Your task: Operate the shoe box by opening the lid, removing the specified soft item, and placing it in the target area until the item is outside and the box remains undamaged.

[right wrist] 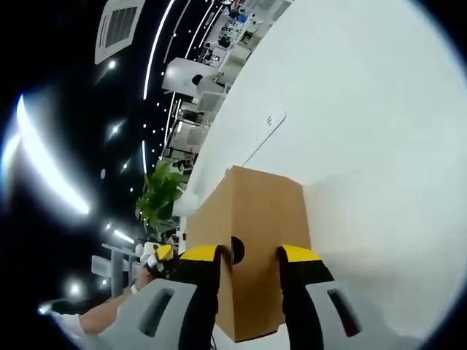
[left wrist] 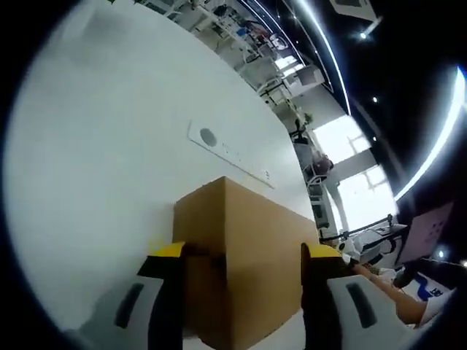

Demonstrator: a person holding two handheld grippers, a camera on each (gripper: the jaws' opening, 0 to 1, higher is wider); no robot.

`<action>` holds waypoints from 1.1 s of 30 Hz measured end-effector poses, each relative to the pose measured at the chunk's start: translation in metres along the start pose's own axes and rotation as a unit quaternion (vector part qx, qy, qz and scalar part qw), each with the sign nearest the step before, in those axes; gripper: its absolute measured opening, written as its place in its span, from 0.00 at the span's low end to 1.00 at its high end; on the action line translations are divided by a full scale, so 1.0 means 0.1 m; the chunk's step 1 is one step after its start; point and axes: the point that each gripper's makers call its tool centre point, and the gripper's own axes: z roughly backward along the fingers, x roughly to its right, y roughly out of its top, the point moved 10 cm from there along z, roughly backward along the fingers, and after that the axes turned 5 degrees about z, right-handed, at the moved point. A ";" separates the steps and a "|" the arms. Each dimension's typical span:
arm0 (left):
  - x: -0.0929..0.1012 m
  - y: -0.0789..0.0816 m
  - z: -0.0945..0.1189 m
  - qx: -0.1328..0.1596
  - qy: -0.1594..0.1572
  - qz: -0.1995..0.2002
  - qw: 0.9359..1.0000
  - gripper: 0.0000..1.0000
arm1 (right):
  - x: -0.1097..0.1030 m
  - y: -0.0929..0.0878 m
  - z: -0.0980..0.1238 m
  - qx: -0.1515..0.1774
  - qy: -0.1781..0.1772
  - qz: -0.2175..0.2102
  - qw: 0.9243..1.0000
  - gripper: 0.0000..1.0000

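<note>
**Currently: both tongs straddle the closed box ends**

Presently the plain brown cardboard shoe box [left wrist: 244, 255] sits on the white table [left wrist: 95, 182], lid still down. In the left gripper view the left tongs [left wrist: 244, 255] stand wide, yellow-tipped jaws flanking one corner of the box; contact cannot be confirmed. In the right gripper view the right tongs [right wrist: 249, 255] straddle the opposite end at narrower spread, where a round dark finger hole [right wrist: 237, 249] shows; a firm grip cannot be told.

Handling judgement: the box is probably light, thin-walled and easily dented. Take hold at the lid's lower edge near the end faces, pinching gently, and lift evenly. The soft item inside is hidden.
</note>
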 end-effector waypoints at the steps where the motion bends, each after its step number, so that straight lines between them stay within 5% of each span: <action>1: -0.01 0.02 0.01 0.011 0.003 -0.004 1.000 0.65 | -0.01 -0.01 0.01 0.000 0.000 0.001 1.000 0.31; 7: 0.03 0.08 0.11 0.027 0.023 -0.046 0.998 0.76 | -0.04 -0.02 0.02 -0.001 0.000 0.002 1.000 0.31; 10: -0.16 0.29 0.14 0.032 0.025 -0.060 0.997 0.78 | -0.04 -0.02 0.02 -0.002 -0.001 0.005 1.000 0.31; 17: -0.12 0.50 0.26 0.060 0.022 -0.127 0.990 0.84 | -0.01 -0.01 0.01 -0.001 0.001 0.001 1.000 0.31; 26: 0.14 0.37 0.42 0.071 0.019 -0.183 0.980 0.86 | 0.01 0.00 0.01 -0.002 0.002 0.003 1.000 0.31; 31: 0.35 0.27 0.54 0.082 0.033 -0.250 0.964 0.89 | 0.01 0.01 0.00 -0.005 0.001 0.005 1.000 0.31; 33: 0.46 0.20 0.57 0.083 0.036 -0.253 0.963 0.89 | 0.02 0.01 0.00 -0.005 0.002 0.005 1.000 0.31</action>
